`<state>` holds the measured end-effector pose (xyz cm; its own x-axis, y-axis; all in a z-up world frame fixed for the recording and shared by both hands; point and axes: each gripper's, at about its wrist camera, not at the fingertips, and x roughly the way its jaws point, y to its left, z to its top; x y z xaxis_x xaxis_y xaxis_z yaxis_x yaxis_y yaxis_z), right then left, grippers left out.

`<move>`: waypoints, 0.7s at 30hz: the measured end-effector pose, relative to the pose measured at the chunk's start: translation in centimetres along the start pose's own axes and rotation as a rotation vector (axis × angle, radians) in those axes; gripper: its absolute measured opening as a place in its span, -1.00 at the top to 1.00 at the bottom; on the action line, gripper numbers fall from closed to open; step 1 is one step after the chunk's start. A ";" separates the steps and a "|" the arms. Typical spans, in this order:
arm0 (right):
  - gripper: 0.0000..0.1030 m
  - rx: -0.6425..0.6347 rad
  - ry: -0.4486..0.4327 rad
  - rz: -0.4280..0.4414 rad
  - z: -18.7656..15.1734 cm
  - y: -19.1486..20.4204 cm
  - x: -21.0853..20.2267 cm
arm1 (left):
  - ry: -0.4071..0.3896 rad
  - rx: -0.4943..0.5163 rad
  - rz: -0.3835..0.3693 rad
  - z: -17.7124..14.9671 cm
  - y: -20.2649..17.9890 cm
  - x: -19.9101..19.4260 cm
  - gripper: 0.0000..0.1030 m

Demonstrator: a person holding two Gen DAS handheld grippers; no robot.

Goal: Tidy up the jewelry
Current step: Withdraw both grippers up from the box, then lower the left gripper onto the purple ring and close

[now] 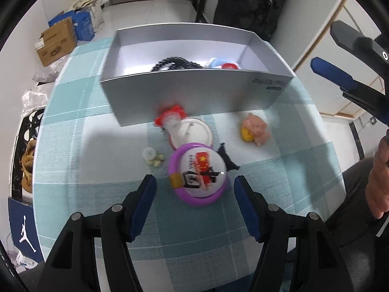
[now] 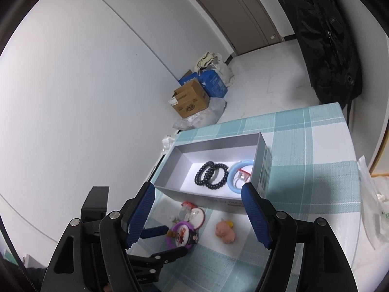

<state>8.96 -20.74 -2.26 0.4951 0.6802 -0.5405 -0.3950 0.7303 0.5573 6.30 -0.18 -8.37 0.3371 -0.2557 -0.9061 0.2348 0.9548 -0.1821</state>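
left gripper (image 1: 195,189) jaws apart around the purple bracelet (image 1: 198,176), right gripper (image 2: 198,215) jaws spread wide, empty, up above the grey box (image 2: 214,170)

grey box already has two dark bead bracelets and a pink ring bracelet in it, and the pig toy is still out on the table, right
Not quite: the ring bracelet in the grey box is light blue, not pink, as the right wrist view shows. The rest holds: two dark bead bracelets lie side by side in the box, and the pig toy sits outside it on the checked tablecloth.
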 end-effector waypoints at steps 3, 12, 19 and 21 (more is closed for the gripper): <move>-0.43 0.003 0.000 0.000 -0.1 -0.1 -0.2 | -0.011 0.018 0.006 0.0 -0.4 0.0 -0.20; -0.43 -0.006 -0.007 0.007 -0.2 0.1 -0.3 | -0.075 0.134 0.079 -0.8 -2.1 -0.4 -0.02; -0.43 -0.008 -0.016 0.009 0.0 0.2 -0.5 | -0.078 0.210 0.140 -1.3 -3.0 -0.4 0.13; -0.43 -0.007 -0.017 0.011 0.0 0.2 -0.6 | -0.079 0.201 0.121 -1.3 -2.8 -0.6 0.14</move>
<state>8.59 -20.95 -1.83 0.5038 0.6873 -0.5232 -0.4060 0.7231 0.5588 4.24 -2.52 -7.85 0.4424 -0.1598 -0.8825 0.3621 0.9321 0.0128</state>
